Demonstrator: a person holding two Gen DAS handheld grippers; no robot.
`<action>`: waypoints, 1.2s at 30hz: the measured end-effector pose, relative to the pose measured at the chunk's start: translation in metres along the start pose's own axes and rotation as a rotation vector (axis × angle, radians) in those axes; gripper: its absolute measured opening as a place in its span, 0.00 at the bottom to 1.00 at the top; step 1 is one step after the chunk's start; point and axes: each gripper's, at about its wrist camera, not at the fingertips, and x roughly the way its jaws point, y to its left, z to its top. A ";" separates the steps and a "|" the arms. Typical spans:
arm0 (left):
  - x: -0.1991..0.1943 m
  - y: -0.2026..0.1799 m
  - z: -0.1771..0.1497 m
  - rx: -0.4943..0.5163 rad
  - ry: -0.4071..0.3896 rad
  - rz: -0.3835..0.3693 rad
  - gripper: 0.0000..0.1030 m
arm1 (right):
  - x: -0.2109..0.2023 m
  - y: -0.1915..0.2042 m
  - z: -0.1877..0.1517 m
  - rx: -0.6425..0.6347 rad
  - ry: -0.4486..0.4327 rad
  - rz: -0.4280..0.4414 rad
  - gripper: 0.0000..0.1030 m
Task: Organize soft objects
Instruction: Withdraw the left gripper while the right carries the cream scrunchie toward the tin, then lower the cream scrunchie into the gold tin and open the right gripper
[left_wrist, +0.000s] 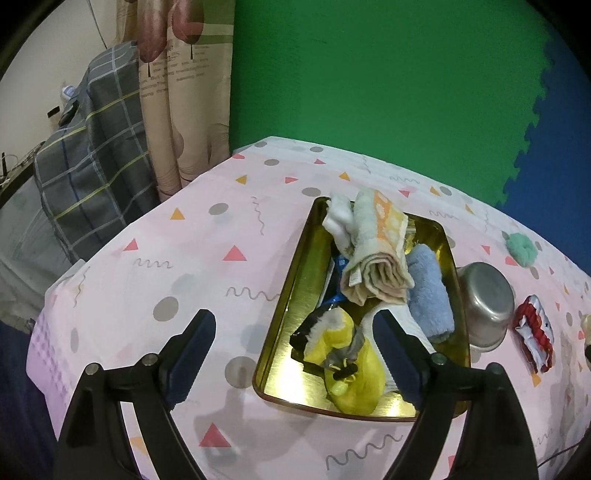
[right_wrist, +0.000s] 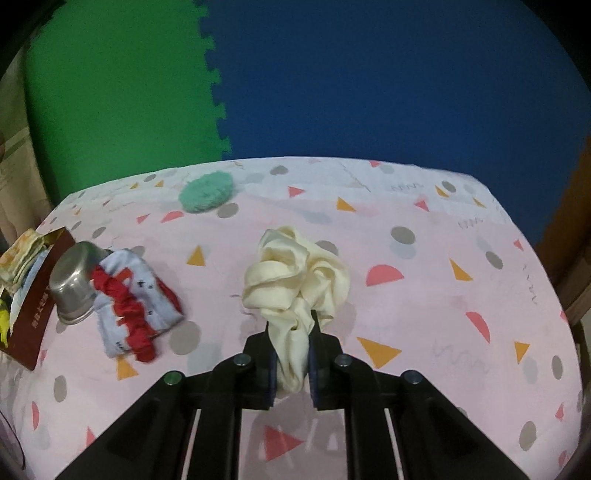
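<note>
Right gripper (right_wrist: 291, 345) pinches cream scrunchie (right_wrist: 295, 280) — pinched end hidden.

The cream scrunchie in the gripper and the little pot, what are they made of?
The cream scrunchie looks like satin or silky cloth: it has smooth, softly shiny folds. The right gripper pinches it. The little pot looks like brushed steel: grey, dull-shiny and hard, lying on its side.

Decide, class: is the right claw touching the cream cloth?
Touching. The right wrist view shows the right claw shut on the cream cloth, its lower end pinched between both fingers with no gap.
</note>
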 end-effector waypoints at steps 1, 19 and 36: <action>0.000 0.000 0.000 0.002 -0.002 0.005 0.83 | -0.002 0.004 0.000 -0.002 0.001 0.002 0.12; 0.002 0.007 0.002 0.013 -0.003 0.033 0.85 | -0.030 0.107 0.009 -0.123 0.001 0.165 0.12; -0.004 0.039 0.012 -0.038 -0.023 0.094 0.88 | -0.057 0.242 0.013 -0.284 -0.017 0.401 0.12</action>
